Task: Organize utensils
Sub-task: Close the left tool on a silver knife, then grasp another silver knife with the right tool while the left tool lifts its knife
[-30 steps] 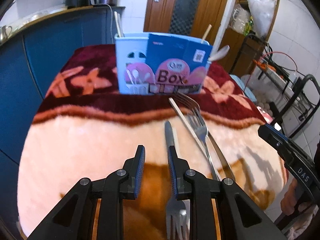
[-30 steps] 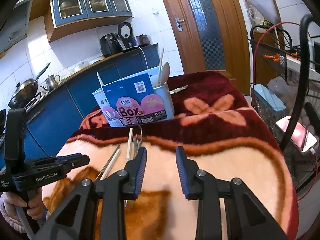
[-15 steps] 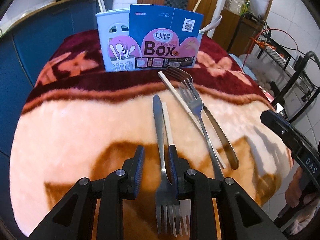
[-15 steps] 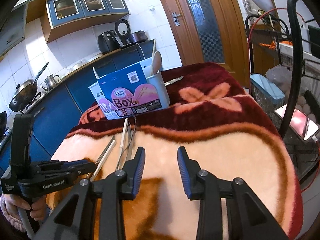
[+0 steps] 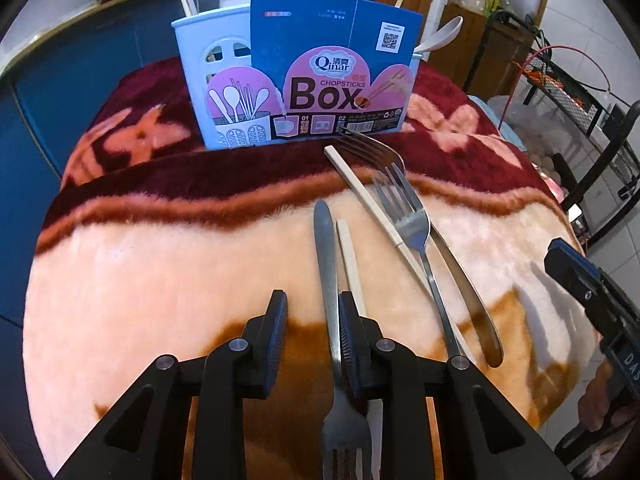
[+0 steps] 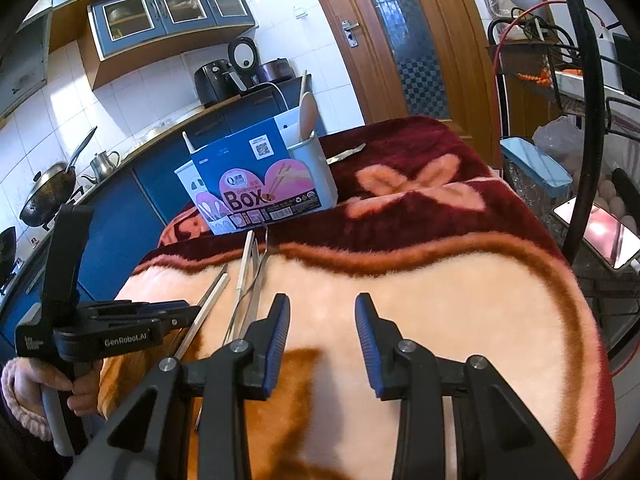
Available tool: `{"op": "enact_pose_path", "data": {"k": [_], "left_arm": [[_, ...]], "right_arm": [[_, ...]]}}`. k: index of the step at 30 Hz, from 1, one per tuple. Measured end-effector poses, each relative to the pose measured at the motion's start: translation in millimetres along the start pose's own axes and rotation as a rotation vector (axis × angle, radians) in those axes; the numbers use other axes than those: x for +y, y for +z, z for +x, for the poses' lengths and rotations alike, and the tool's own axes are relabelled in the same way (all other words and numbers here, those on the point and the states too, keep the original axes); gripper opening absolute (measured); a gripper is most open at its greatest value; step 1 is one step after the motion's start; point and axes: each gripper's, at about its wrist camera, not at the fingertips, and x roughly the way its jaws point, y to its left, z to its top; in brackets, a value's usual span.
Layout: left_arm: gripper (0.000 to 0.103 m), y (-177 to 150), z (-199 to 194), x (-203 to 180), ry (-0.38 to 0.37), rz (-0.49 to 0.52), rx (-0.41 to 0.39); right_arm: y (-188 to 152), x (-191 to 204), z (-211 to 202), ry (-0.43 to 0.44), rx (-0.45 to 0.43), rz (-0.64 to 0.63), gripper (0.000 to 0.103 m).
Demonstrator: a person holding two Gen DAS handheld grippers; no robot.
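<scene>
A steel fork (image 5: 326, 264) lies on the blanket with its tines towards me. Its handle runs between the fingers of my left gripper (image 5: 312, 320), close to the right pad, which does not press on it; the gripper is open. A pale chopstick (image 5: 347, 252) lies beside it and passes under the right finger. A second chopstick (image 5: 370, 200) and two more forks (image 5: 412, 224) lie to the right. The light-blue utensil holder (image 5: 200, 80) with its "Box" card (image 5: 332, 80) stands behind them. My right gripper (image 6: 320, 320) hovers open over bare blanket, with nothing between its fingers.
The blanket-covered table (image 6: 460, 300) drops off at the right, where a wire rack (image 6: 536, 200) and a phone (image 6: 596, 232) sit. Blue kitchen cabinets (image 6: 120, 220) run along the left. A person's hand (image 6: 28, 380) holds the left gripper. A spoon (image 6: 346, 152) lies behind the holder.
My left gripper has moved forward and tipped down, so the fork's handle, earlier behind the right finger, now lies between the fingers. The right gripper has barely moved.
</scene>
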Motion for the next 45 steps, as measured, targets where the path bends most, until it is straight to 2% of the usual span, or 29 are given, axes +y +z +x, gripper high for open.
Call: {"op": "enact_pose_path", "data": {"k": [4,5,9,17,26,31,40,45], "left_arm": [[0.012,0.1,-1.5,6.7,-0.04,-0.024,-0.002],[0.006,-0.1,-2.0,8.5,-0.059,-0.036,-0.005],[0.001,-4.5,-5.7,17.4,-0.098,-0.085,-0.039],[0.001,-8.9,-23.6,43.8,-0.129,-0.172,-0.141],[0.001,-1.9,-41.7,63.1,-0.127,-0.196,-0.263],[0.001,3.7,-49.4,68.4,-0.149,-0.191,-0.319],[0.001,21.4,-61.5,81.1,-0.143,-0.189,-0.399],[0.001,26.8,-62.3,85.1,-0.167,-0.191,-0.421]], "right_arm": [[-0.1,0.5,2.3,0.002,0.007,-0.002,0.038],[-0.2,0.8,3.0,0.003,0.011,-0.002,0.038],[-0.1,5.0,6.3,0.007,0.029,-0.012,0.038],[8.8,19.4,22.4,0.022,0.101,-0.057,0.038],[42.5,41.9,56.5,0.006,0.183,-0.159,0.038],[58.4,49.4,81.4,0.012,0.25,-0.173,0.038],[85.9,63.8,123.7,-0.009,0.338,-0.226,0.038],[91.6,70.1,146.6,-0.036,0.378,-0.283,0.025]]}}
